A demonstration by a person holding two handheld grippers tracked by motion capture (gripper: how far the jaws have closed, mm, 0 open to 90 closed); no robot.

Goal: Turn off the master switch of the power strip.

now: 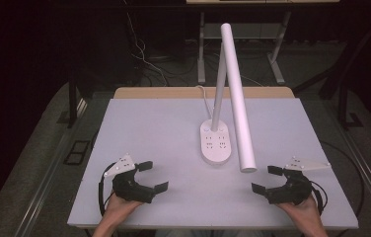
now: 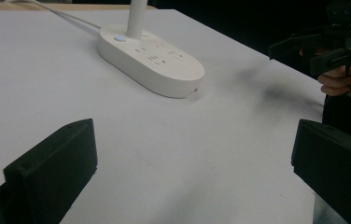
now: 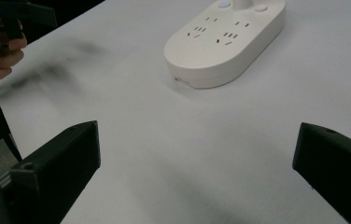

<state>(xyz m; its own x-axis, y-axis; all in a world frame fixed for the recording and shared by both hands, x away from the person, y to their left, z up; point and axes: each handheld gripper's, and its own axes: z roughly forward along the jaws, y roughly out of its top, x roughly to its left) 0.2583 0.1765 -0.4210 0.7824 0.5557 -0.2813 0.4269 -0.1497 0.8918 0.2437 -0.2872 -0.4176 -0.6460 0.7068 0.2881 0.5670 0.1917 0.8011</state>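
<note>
White desk lamp [image 1: 228, 98] on a pale table [image 1: 139, 123] in a dark room
Lamp base sits mid-table toward the far edge; left gripper [image 1: 152, 177] and right gripper [image 1: 267, 178] rest wide apart near the front corners, holding nothing

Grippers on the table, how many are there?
2. The left gripper sits at the near left of the table, the right gripper at the near right; both hand-held, jaws open.

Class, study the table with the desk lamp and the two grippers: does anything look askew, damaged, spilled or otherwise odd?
Nothing stands out. The white desk lamp stands upright on its oval base mid-table, its cord running off the far edge. The left gripper and right gripper rest open near the front edge of the table, apart from the lamp. No spill or damage shows.
</note>
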